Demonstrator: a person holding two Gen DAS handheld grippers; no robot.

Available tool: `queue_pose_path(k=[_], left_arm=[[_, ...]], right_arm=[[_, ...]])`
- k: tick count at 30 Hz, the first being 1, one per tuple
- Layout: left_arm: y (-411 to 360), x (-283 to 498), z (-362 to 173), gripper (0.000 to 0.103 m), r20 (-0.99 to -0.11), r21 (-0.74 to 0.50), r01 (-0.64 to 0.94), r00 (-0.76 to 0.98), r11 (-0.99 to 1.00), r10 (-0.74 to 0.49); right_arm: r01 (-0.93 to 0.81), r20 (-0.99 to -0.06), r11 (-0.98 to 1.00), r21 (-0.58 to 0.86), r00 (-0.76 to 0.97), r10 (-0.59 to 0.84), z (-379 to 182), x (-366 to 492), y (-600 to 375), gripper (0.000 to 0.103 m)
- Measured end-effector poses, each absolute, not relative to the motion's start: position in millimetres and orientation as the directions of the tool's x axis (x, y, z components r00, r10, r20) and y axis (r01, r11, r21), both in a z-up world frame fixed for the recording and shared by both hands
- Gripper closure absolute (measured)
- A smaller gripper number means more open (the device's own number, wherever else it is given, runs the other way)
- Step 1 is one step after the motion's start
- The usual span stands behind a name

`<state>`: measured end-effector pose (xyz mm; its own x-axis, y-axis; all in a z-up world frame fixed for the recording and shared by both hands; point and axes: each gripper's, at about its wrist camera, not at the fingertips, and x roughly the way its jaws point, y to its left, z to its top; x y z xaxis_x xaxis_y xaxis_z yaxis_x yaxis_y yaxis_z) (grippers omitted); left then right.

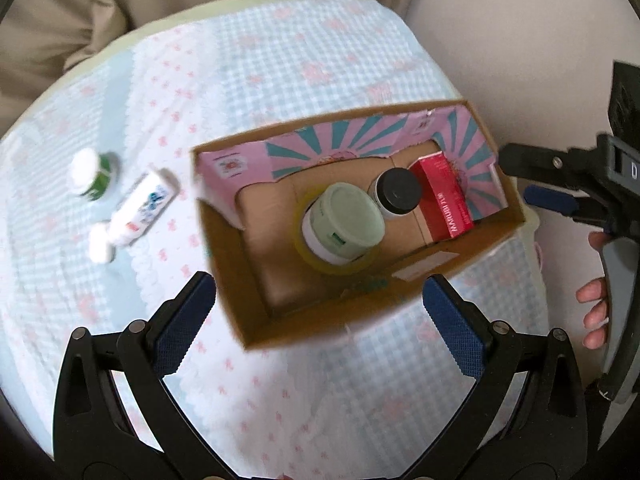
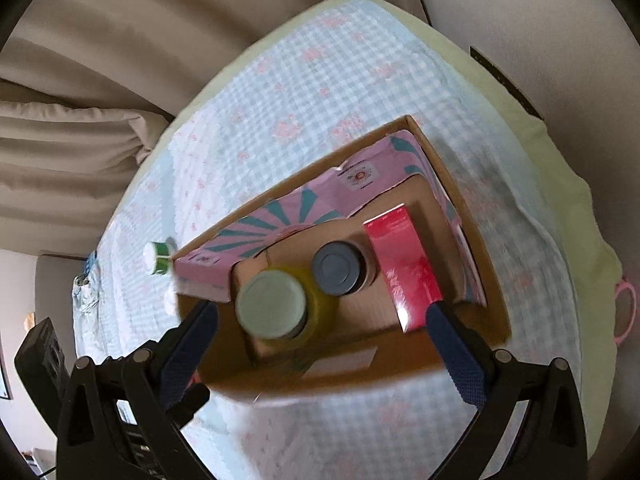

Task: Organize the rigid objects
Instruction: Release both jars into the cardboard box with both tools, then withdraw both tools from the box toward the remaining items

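The cardboard box (image 1: 256,280) is open at the top, with bare floor at its left end. A pale-lidded jar (image 1: 342,222), a black-lidded jar (image 1: 396,192) and a red carton (image 1: 444,200) crowd its middle and right end. On the checked cloth (image 1: 280,52), a green bottle (image 1: 94,176) and a white tube (image 1: 136,212) block the left side; behind the box the cloth lies free.

left tool (image 1: 320,300): jaws wide, empty | right tool (image 2: 322,328): same (both tilted steeply down)
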<state>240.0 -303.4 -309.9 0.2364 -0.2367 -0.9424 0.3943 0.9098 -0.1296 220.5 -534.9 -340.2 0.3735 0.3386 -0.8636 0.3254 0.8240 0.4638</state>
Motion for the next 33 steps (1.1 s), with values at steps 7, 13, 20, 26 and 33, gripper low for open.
queue_pose_path(k=[7,13,20,26,33], left_arm=[[-257,204,-248,0.0,-0.918,-0.102,0.33,0.333,0.939,-0.216],[-208,178,-215,0.0,-0.911,-0.064,0.268,0.377,0.961,-0.165],[-138,151,-191,0.0,-0.9,-0.026,0.202,0.422,0.979,-0.111],[-68,132,-179,0.0,-0.892,-0.067,0.17,0.431,0.983,-0.135],[12,121,-159,0.0,-0.872,-0.095,0.214,0.452,0.972,-0.185]], right_arm=[[0.237,-0.87,0.884,0.402,0.4,0.288,-286,186,-511,0.0],[0.149,-0.886,0.941,0.305,0.406,0.223,-263,164,-480,0.0],[0.068,-0.877,0.955,0.288,0.421,0.234,-248,142,-423,0.0],[0.026,-0.879,0.974,0.223,0.437,0.189,-222,119,-363,0.0],[0.126,-0.86,0.967,0.223,0.492,0.134,-194,86,-295,0.0]])
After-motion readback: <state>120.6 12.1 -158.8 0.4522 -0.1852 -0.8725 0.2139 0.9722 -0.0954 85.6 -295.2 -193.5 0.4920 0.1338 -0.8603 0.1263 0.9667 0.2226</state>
